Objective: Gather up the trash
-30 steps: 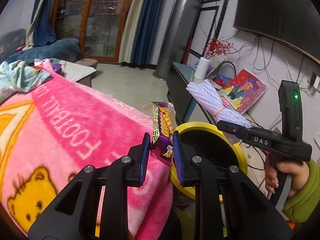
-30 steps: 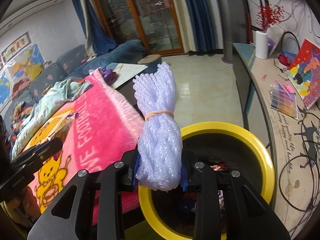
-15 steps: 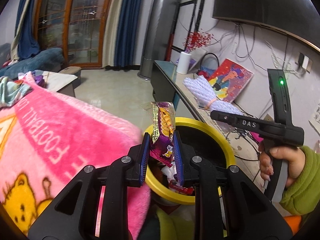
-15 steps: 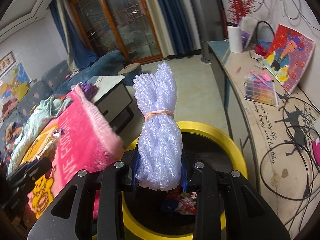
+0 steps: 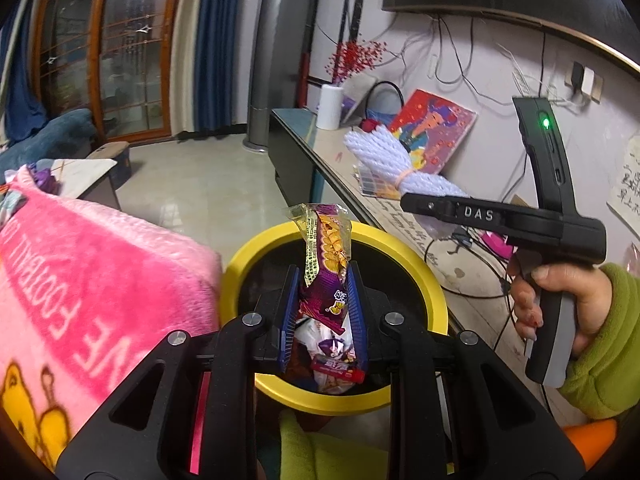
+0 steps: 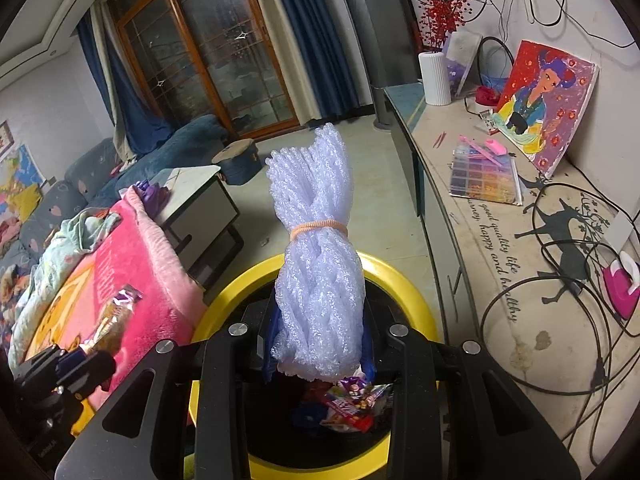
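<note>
My left gripper (image 5: pixel 323 312) is shut on a purple and yellow snack wrapper (image 5: pixel 326 264), held upright over the mouth of a yellow-rimmed bin (image 5: pixel 424 280). The bin holds several wrappers (image 5: pixel 332 364). My right gripper (image 6: pixel 320 344) is shut on a white foam net bundle (image 6: pixel 316 248) tied with an orange rubber band, above the same bin (image 6: pixel 416 304). In the left wrist view the right gripper (image 5: pixel 416 202) hangs to the right of the bin with the foam bundle (image 5: pixel 384 156), a hand in a green sleeve (image 5: pixel 560 300) on its handle. The left gripper (image 6: pixel 86 358) and its wrapper (image 6: pixel 112 316) show at the lower left of the right wrist view.
A pink blanket (image 5: pixel 92 276) covers the surface left of the bin. Along the wall on the right runs a long console (image 6: pixel 500 264) with cables, a bead box (image 6: pixel 484 178), a painting (image 6: pixel 544 104) and a white vase (image 6: pixel 434 76). Beyond lie tiled floor (image 5: pixel 208 184), a low table (image 6: pixel 200 196) and a sofa.
Both grippers have swung right, off the pink blanket, to a place over the bin's mouth. The bin's inside and its wrappers have come into view. Both grips are unchanged.
</note>
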